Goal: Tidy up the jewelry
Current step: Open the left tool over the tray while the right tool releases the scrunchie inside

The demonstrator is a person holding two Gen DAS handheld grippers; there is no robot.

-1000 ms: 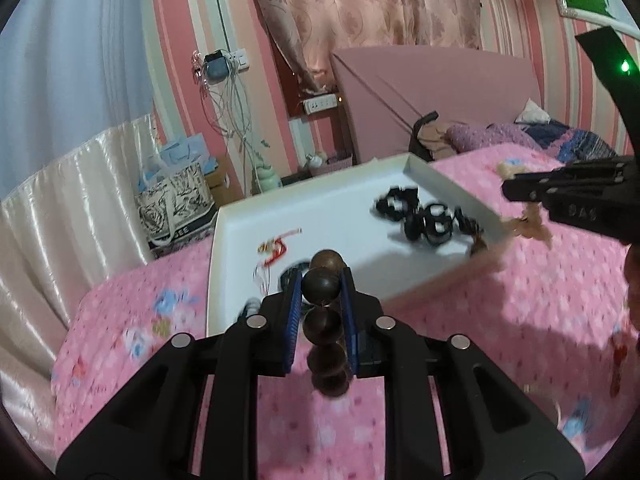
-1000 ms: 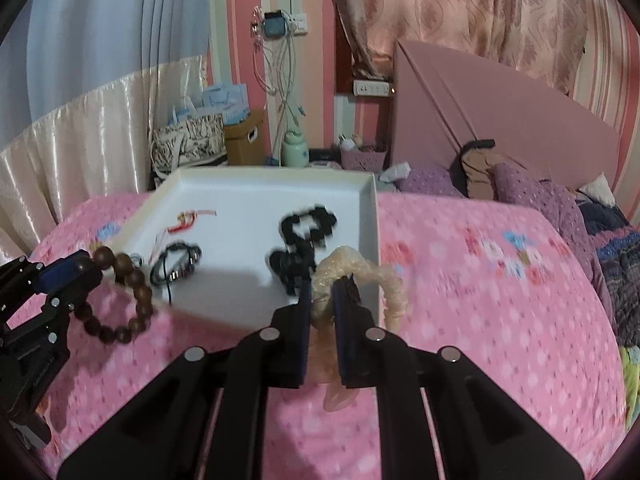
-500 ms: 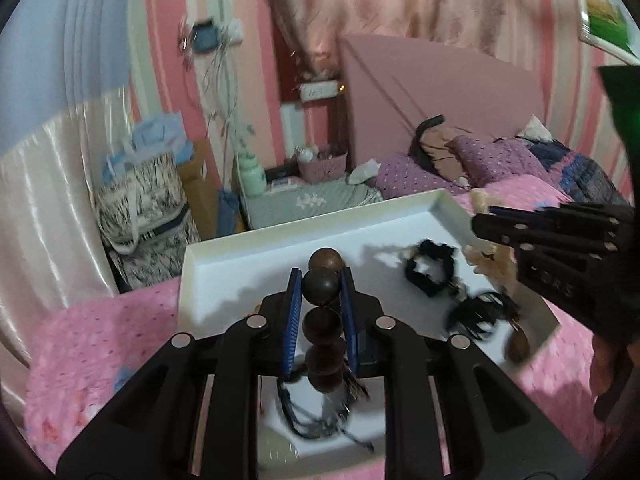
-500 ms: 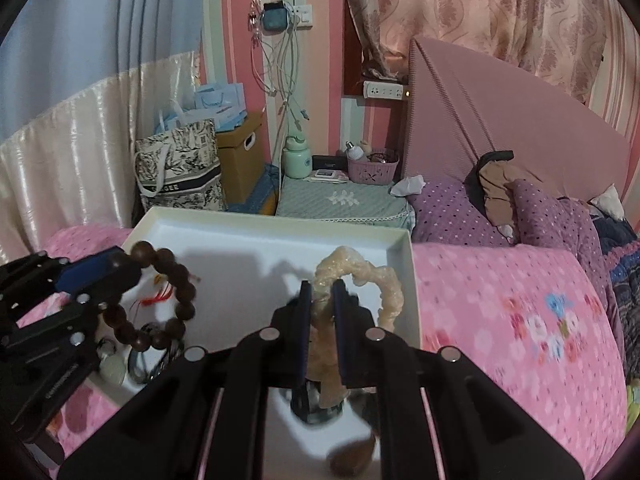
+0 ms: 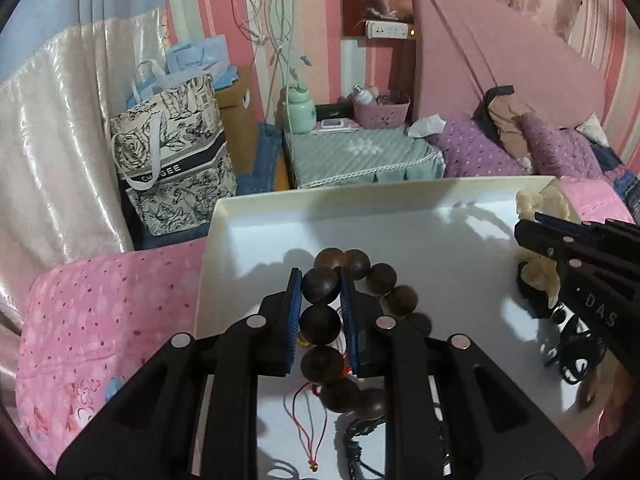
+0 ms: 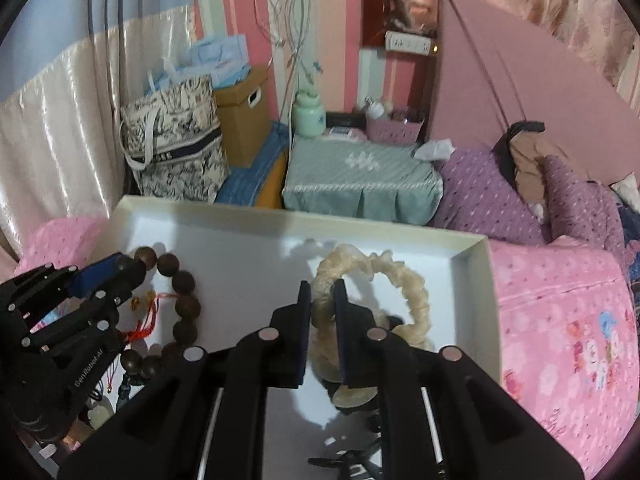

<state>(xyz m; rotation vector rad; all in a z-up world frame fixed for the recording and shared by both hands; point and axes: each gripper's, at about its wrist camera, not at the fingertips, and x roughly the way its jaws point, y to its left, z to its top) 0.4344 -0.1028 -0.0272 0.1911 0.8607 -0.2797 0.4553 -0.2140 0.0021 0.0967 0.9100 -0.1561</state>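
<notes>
My left claw (image 5: 320,286) is clamped on a bracelet of large dark brown wooden beads (image 5: 320,322), pinching one bead between the blue pads while the rest of the loop hangs free over the left part of the shallow white rectangular tray (image 5: 260,216). I judge the main risk here to be the round bead: a smooth ball gripped at one point could roll out of the pads if I tilt, and the loop would drop wherever it happens to be. Right under it lie a thin red cord with a small gold charm (image 5: 308,432) and a dark braided cord (image 5: 354,440). If I let go low, the beads could land across them and tangle the lot.

Further right, my right claw (image 6: 322,300) is closed on a cream ruffled fabric hair tie (image 6: 400,284), held by a thin fold, its ring sagging above the tray floor. The soft fabric may cling to the pads on release, or drag. Beneath it sit black jewelry pieces (image 5: 576,352), partly hidden by the claw, so I cannot tell exactly what they are; they crowd the spot below. The two claws are near each other over the tray, and the swinging loops could catch.

The bare patch toward the tray's far wall looks the safer landing. Beyond it stand a printed tote bag (image 5: 172,152) and a quilted green bedside stand (image 5: 360,156), well apart from my work.
</notes>
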